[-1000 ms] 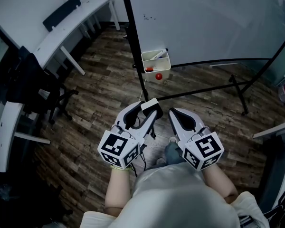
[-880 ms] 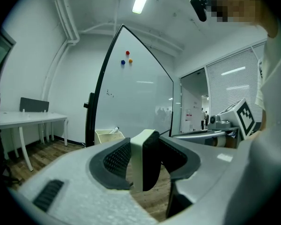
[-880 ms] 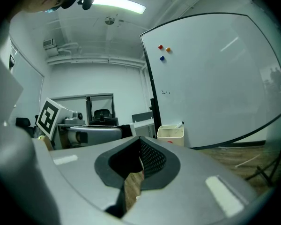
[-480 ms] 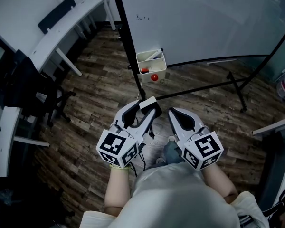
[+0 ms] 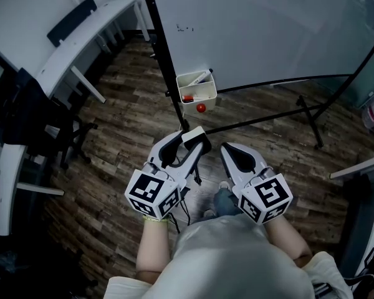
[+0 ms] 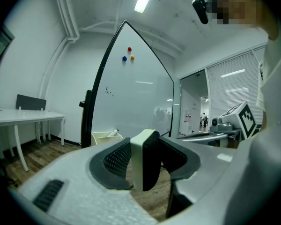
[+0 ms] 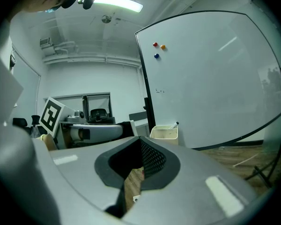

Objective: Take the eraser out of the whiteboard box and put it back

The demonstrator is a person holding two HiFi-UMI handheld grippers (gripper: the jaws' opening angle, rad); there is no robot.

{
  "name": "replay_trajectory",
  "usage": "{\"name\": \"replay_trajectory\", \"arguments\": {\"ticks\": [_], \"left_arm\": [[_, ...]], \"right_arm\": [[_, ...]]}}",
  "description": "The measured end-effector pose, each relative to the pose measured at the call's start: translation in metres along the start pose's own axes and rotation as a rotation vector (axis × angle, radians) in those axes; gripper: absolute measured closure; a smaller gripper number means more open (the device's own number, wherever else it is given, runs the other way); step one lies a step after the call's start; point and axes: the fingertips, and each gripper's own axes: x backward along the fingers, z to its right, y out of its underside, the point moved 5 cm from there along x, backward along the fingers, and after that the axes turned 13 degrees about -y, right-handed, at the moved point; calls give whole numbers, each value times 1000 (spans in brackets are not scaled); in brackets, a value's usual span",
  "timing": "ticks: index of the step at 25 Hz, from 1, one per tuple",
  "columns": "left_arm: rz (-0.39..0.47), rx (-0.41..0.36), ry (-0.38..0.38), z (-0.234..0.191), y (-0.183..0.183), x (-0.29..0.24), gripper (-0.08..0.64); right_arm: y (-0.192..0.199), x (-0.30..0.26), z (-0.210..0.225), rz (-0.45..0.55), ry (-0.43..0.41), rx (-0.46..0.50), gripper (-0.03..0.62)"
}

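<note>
White eraser point(image 5: 196, 134) clamped in left hand-held gripper point(image 5: 193, 142), ~level beside right hand-held gripper point(image 5: 227, 147) w/ jaws together.

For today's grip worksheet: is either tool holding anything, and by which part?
The left tool clamps the eraser across its white and dark faces, one end poking past the jaws. The right tool holds nothing.

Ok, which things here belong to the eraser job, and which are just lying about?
In the job: eraser, clamped in the left gripper; whiteboard box on the board's stand.

Lying about: marker in the box; small red round thing below it; desk; chair; right gripper, shut and empty.
</note>
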Motion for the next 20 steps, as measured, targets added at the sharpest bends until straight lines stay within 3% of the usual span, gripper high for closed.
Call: {"name": "replay_trajectory", "arguments": {"ticks": [20], "left_arm": [[18,-19,7,-27,-23,-45,368]], "right_arm": [[-11,-28,32,-13,0,0,584]]}}
